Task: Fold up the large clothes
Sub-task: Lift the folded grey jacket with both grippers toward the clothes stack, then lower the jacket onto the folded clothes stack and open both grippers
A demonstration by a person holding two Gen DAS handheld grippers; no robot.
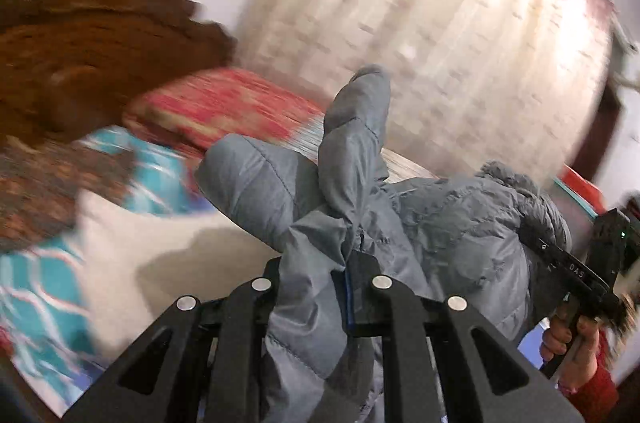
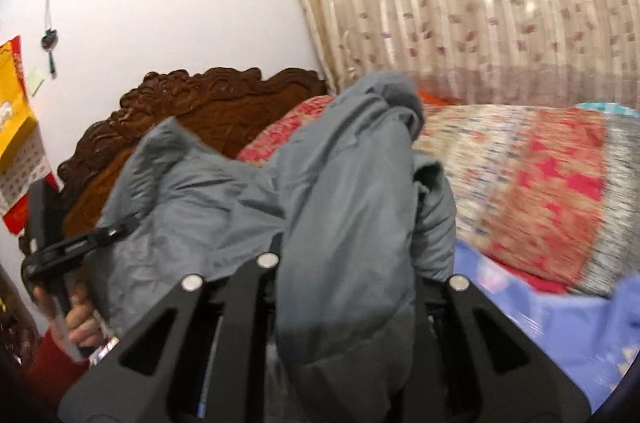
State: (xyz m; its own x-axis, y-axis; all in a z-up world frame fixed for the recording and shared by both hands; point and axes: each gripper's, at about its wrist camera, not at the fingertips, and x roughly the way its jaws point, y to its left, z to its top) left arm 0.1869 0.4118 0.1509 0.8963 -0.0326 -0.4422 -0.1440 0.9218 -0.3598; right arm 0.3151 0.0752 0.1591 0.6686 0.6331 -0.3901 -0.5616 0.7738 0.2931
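Both tongs, left [image 1: 320, 287] and right [image 2: 344, 275], clamped on grey jacket [image 1: 440, 223], held bunched above bed [image 2: 540, 323]. Risk: slick padded fabric slips out, sleeves tangle, fold goes crooked.

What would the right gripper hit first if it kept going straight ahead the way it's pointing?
Apart from the grey jacket the right gripper already clamps, probably the patterned bedding on the bed beyond, though depth is hard to judge.
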